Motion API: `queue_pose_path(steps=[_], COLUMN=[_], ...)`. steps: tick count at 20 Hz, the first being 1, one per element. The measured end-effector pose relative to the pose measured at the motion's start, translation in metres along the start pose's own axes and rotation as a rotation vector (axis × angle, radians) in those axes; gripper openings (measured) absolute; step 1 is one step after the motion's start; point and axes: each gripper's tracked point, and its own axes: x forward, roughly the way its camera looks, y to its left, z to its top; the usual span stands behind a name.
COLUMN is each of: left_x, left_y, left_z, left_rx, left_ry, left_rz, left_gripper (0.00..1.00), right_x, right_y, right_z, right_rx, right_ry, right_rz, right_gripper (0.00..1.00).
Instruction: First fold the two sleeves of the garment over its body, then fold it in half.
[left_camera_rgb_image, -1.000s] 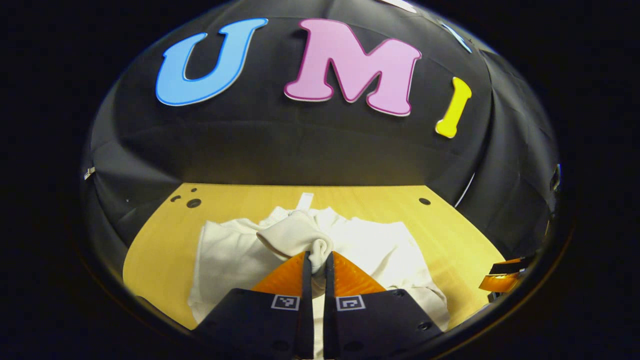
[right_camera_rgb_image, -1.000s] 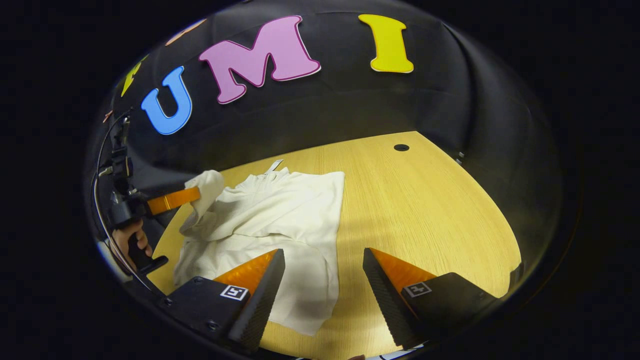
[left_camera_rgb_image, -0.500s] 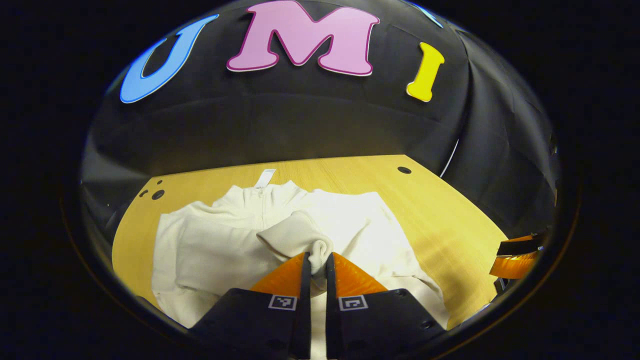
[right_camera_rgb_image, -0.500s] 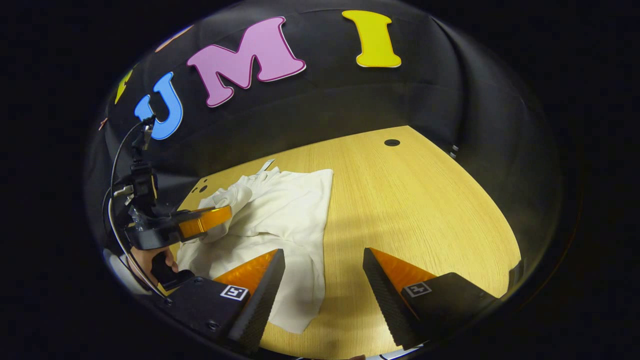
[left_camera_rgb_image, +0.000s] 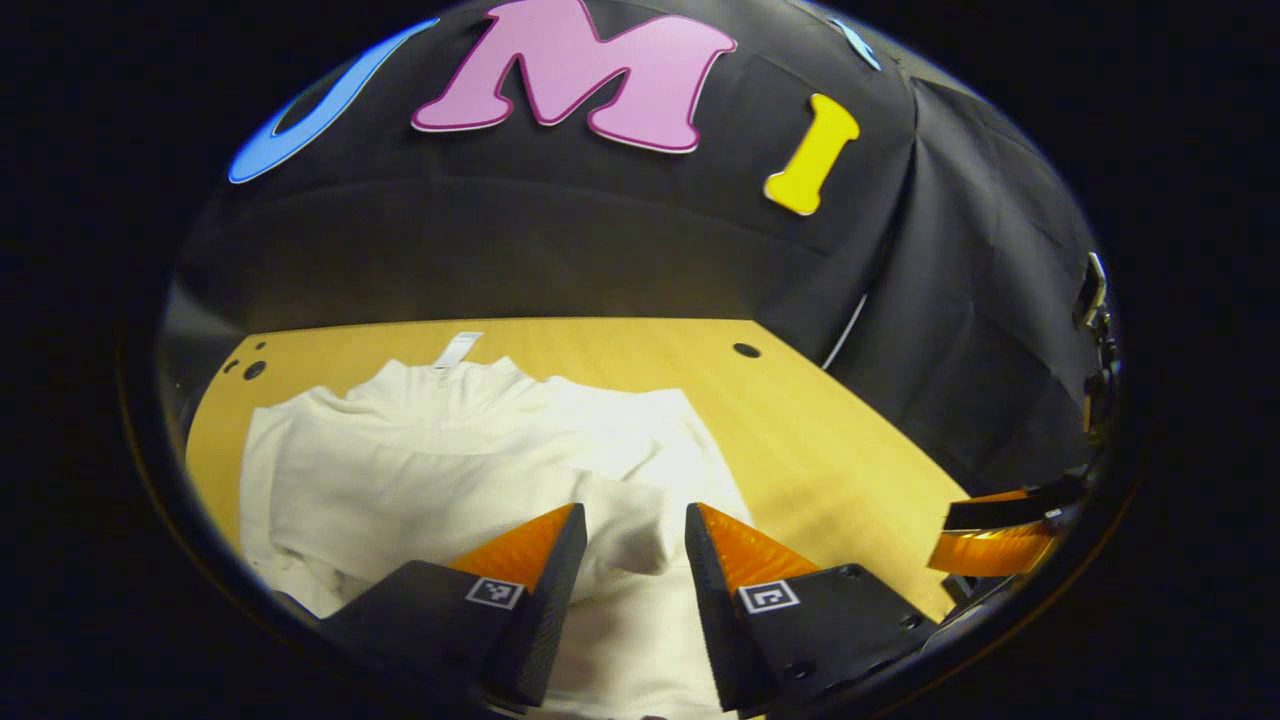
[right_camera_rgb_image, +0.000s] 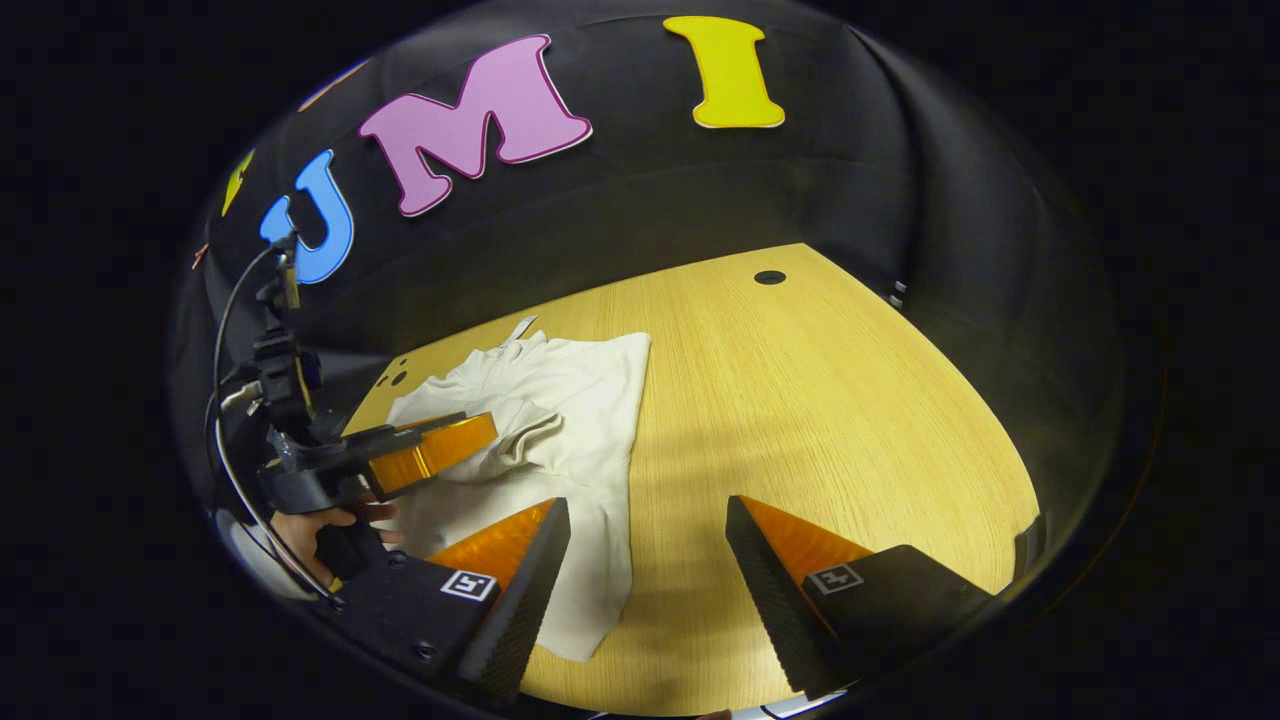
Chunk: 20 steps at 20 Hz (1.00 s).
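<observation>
- The cream-white, soft cloth garment (left_camera_rgb_image: 450, 470) lies flat on the yellow wooden worktop (left_camera_rgb_image: 840, 450), on its left half, with its collar and white neck tag (left_camera_rgb_image: 457, 349) toward the far edge and its hem toward the near edge.
- Its long axis runs from the near edge to the far edge.
- A folded sleeve (left_camera_rgb_image: 630, 510) lies across the body of the garment.
- The left gripper (left_camera_rgb_image: 625, 515) hovers just above that sleeve with its jaws parted and nothing between them.
- The right gripper (right_camera_rgb_image: 648, 510) has its jaws wide apart and empty, over the garment's right edge and bare wood.
- The left gripper view shows the neck tag plainly and the other gripper's fingers at the right rim.
- The right gripper view shows the garment's straight right edge, the bare right half of the worktop, and a hand (right_camera_rgb_image: 325, 525) holding the left gripper.
</observation>
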Motion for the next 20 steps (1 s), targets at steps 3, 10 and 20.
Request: queue_pose_path(steps=[3,10,20], left_x=[-0.015,-0.103,-0.225], left_y=[0.001,0.061,0.158], left_z=[0.006,-0.006,-0.103], left_rx=[0.004,-0.001,-0.105], left_ry=[-0.028,-0.055,0.079], left_rz=[-0.002,0.124,0.339], left_gripper=[0.77,0.96,0.96], right_x=[-0.003,-0.015,-0.017], right_y=[0.003,0.027,0.060], right_z=[-0.004,-0.033,-0.097], right_rx=[-0.009,-0.074,-0.154], right_ry=[0.008,0.061,0.180], right_rz=[0.004,0.021,0.020], right_gripper=[0.96,0.98,0.99])
